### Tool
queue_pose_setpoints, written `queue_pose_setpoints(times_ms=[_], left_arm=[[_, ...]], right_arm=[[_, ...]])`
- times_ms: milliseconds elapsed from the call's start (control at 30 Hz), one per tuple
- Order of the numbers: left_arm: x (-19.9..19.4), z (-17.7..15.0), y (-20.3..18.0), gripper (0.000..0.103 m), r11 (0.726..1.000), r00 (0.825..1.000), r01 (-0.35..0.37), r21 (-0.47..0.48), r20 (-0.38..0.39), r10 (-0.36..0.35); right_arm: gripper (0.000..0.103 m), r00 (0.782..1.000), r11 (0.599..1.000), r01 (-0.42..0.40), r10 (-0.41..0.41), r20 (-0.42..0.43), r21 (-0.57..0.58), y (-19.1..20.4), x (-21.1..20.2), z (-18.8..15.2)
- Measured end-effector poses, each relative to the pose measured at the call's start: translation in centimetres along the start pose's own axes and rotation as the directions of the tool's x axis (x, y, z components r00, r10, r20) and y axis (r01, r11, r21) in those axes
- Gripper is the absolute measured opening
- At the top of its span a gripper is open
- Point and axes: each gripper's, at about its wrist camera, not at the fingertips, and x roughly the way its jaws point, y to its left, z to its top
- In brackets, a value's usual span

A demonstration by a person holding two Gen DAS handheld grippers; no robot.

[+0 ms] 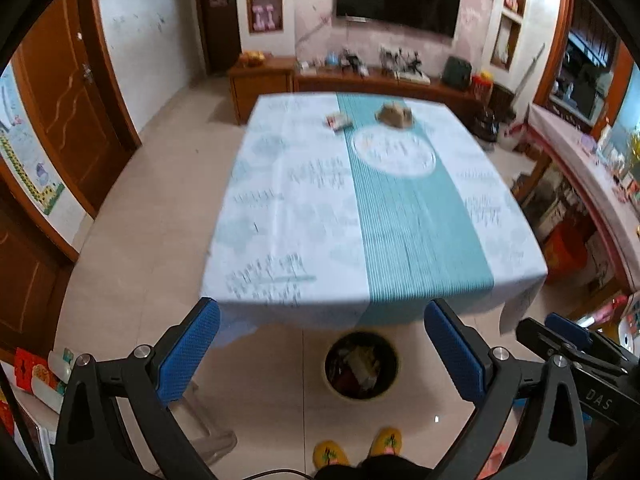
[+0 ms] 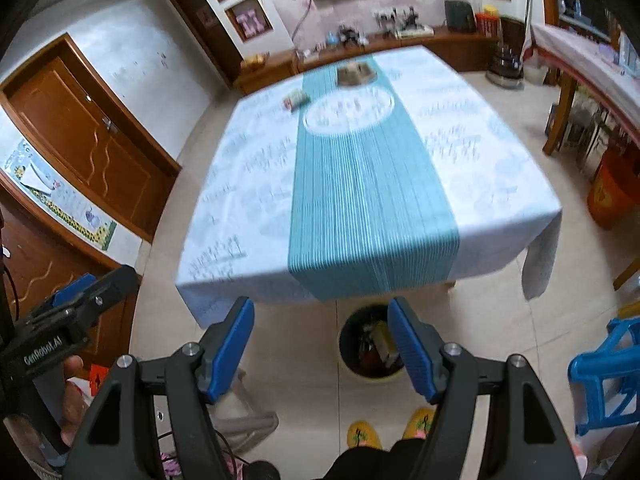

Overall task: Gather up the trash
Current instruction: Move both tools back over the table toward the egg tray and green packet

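A round trash bin [image 1: 361, 366] [image 2: 370, 344] holding several scraps stands on the floor by the table's near edge. Far across the table [image 1: 304, 208] [image 2: 492, 184] lie a small pink-and-white packet [image 1: 338, 121] [image 2: 296, 99] and a crumpled brown piece [image 1: 394, 114] [image 2: 355, 72]. My left gripper [image 1: 322, 334] hangs open above the floor and the near table edge, nothing between its blue pads. My right gripper [image 2: 321, 330] is open too, empty, over the bin's left rim. Each gripper shows at the side of the other's view.
A teal runner crosses the white tablecloth. A clear plastic stool [image 1: 210, 428] stands left of the bin, a blue plastic stool [image 2: 604, 376] at the right. My yellow slippers [image 1: 356, 450] show at the bottom. A wooden TV cabinet [image 1: 360, 80] lines the far wall.
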Motion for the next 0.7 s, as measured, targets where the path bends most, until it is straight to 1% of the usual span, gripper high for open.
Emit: queue_pose_setpoints(times_ms=[100, 200, 300, 433, 533, 600, 700], left_arm=[[-1.0, 1.3, 0.2, 0.101, 1.000, 1.000, 0.020, -0.003, 0.023, -0.020], [-2.0, 2.4, 0.3, 0.101, 1.000, 0.998, 0.023, 0.002, 0.057, -0.023], [-2.5, 3.7, 0.4, 0.101, 0.999, 0.996, 0.036, 0.009, 0.079, -0.036], [-2.3, 5.7, 0.3, 0.101, 0.999, 0.994, 0.031, 0.025, 0.102, -0.034], [-1.3, 7.5, 0.0, 0.101, 0.998, 0.993, 0.032, 0.062, 0.111, -0.039], [0.1, 9.4, -0.7, 0.101, 0.992, 0.994, 0.032, 0.118, 0.095, -0.043], [2.8, 12.3, -1.7, 0.101, 0.985, 0.997, 0.003, 0.173, 0.077, -0.017]], right_arm=[[0.070, 0.999, 1.000, 0.006, -0.005, 0.050, -0.019, 0.7, -1.5, 1.2], [0.070, 0.995, 0.999, 0.021, -0.017, 0.101, -0.041, 1.3, -3.3, 2.7], [0.070, 0.990, 0.997, 0.033, -0.024, 0.136, -0.066, 1.8, -4.3, 4.0], [0.070, 0.985, 0.994, 0.048, -0.031, 0.170, -0.097, 2.0, -5.1, 6.5], [0.070, 0.983, 0.992, 0.054, -0.033, 0.183, -0.112, 1.8, -5.1, 8.8], [0.070, 0.981, 0.991, 0.056, -0.031, 0.193, -0.125, 1.6, -4.7, 10.7], [0.070, 0.980, 0.987, 0.055, -0.025, 0.199, -0.149, 1.1, -3.5, 14.3]])
